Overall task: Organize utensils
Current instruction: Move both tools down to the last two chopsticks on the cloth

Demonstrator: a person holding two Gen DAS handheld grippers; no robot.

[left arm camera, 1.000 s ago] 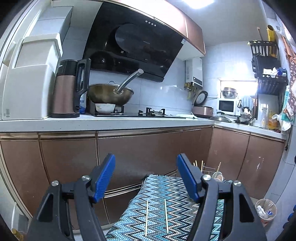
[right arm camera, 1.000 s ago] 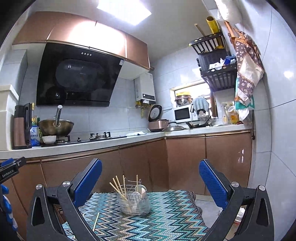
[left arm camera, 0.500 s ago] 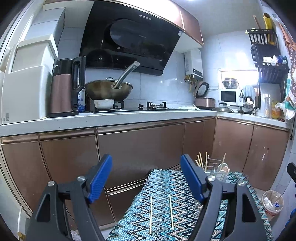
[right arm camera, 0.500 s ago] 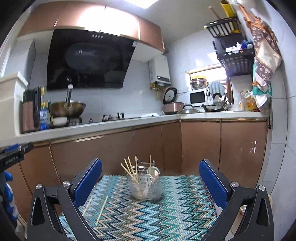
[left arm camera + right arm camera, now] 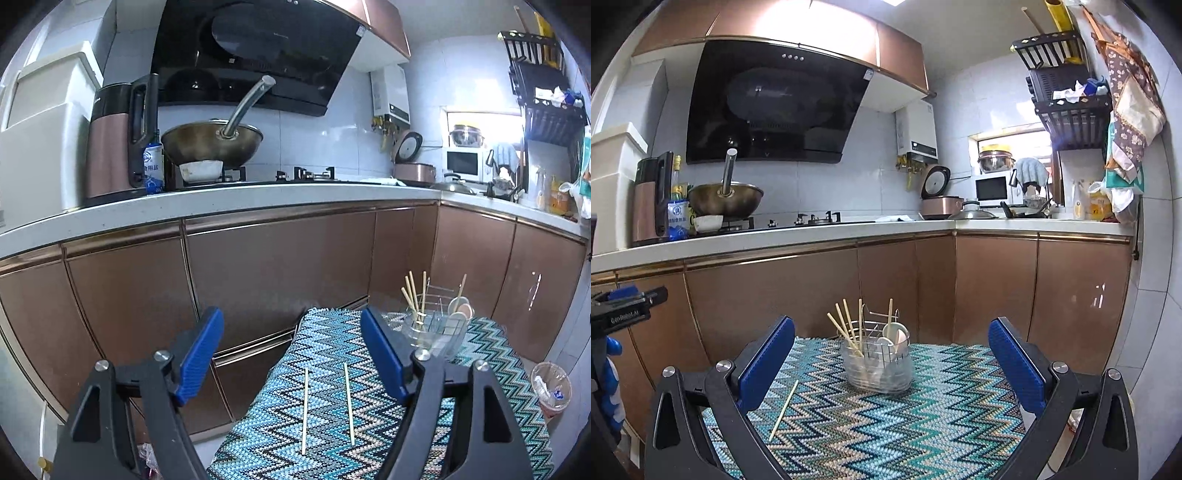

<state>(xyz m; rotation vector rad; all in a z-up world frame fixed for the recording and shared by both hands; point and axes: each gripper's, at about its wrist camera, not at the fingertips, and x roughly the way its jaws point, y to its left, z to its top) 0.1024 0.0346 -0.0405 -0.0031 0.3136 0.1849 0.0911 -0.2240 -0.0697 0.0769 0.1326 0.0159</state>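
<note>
Left wrist view: the left gripper [image 5: 291, 347] is seen with jaws spread wide and empty above the zigzag cloth [image 5: 369, 435], where two loose chopsticks [image 5: 327, 404] lie side by side, long axes running away from the camera toward the cabinets. One stick is best straddled near its middle and pinched across its width. Right of them stands the utensil holder [image 5: 436, 328]. In the right wrist view the right gripper [image 5: 892, 363] is likewise held apart, holding nothing.

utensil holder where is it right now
The utensil holder stands upright on the zigzag cloth, centre of the right wrist view; in the left wrist view it sits far right, beyond the two loose chopsticks.
</note>
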